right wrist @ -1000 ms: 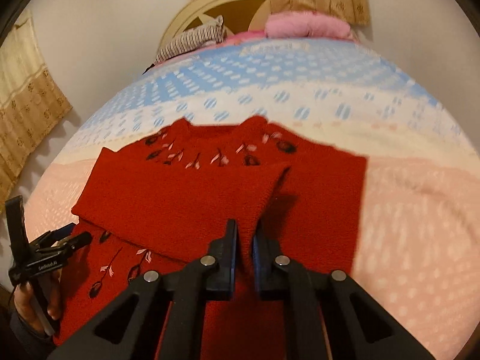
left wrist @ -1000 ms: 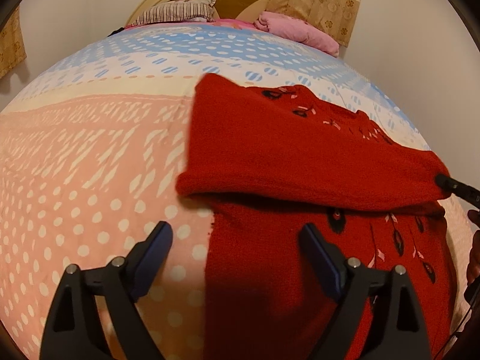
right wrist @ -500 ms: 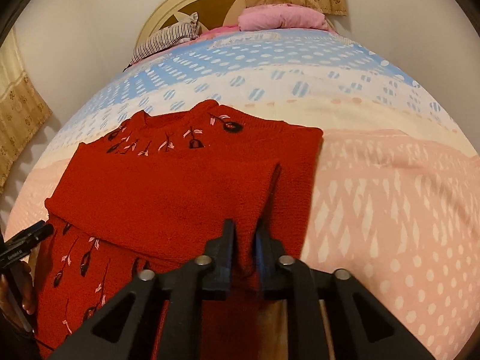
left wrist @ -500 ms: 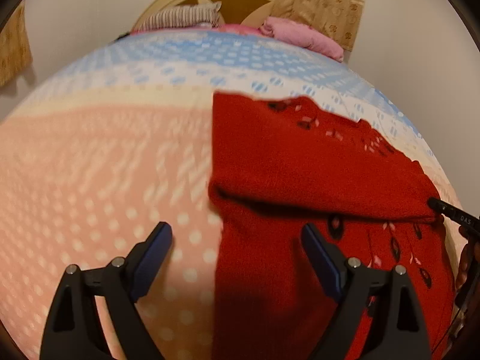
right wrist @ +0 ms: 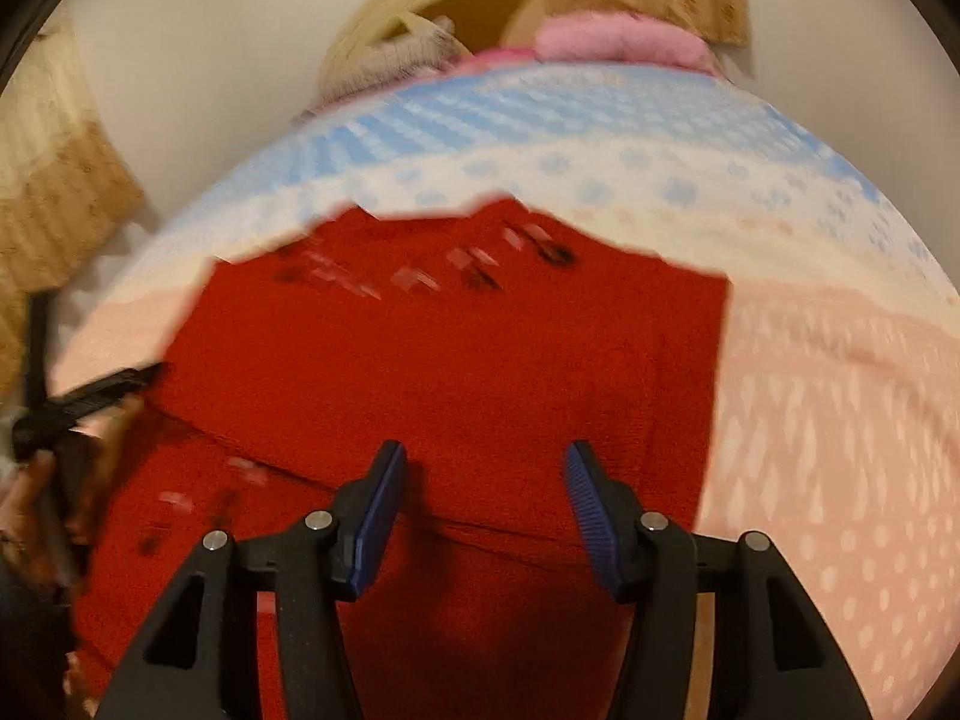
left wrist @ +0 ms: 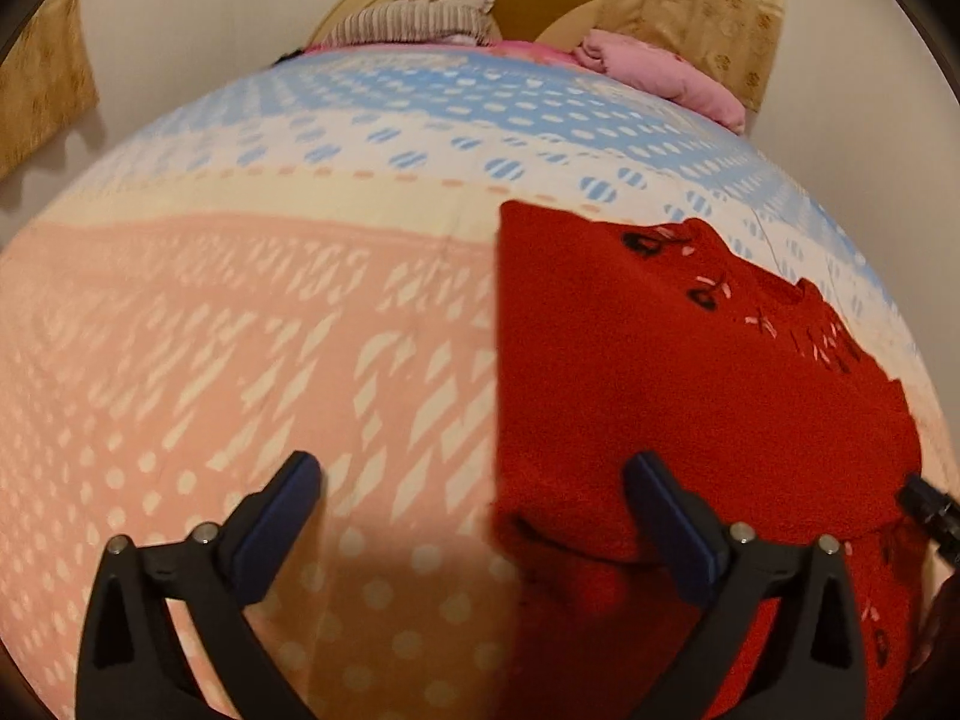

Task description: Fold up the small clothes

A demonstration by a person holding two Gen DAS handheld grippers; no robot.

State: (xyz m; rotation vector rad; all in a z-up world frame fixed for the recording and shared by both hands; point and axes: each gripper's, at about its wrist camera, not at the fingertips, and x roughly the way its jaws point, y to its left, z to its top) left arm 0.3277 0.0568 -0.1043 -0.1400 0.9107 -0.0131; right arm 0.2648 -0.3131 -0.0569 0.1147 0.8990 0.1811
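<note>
A small red knit sweater (left wrist: 690, 396) (right wrist: 456, 348) with dark and pink embroidery lies flat on the bed, both sleeves folded across its chest. My left gripper (left wrist: 474, 492) hovers over the sweater's left edge, its jaws opening wide, one finger over the bedspread and one over the knit, with nothing gripped. My right gripper (right wrist: 483, 492) hangs just above the folded sleeve near the sweater's middle, its jaws opening and the pads clear of the cloth. The left gripper's finger (right wrist: 102, 387) also shows at the sweater's left side in the right wrist view.
The bedspread (left wrist: 252, 348) is pink with white dots near me, cream and blue farther off. A striped pillow (left wrist: 414, 21) and a pink bundle (left wrist: 660, 72) lie by the headboard. Walls and tan curtains (right wrist: 54, 192) surround the bed.
My right gripper let go of the folded sleeve and its jaws spread apart. My left gripper shifted leftward off the sweater's body to its edge and opened wider.
</note>
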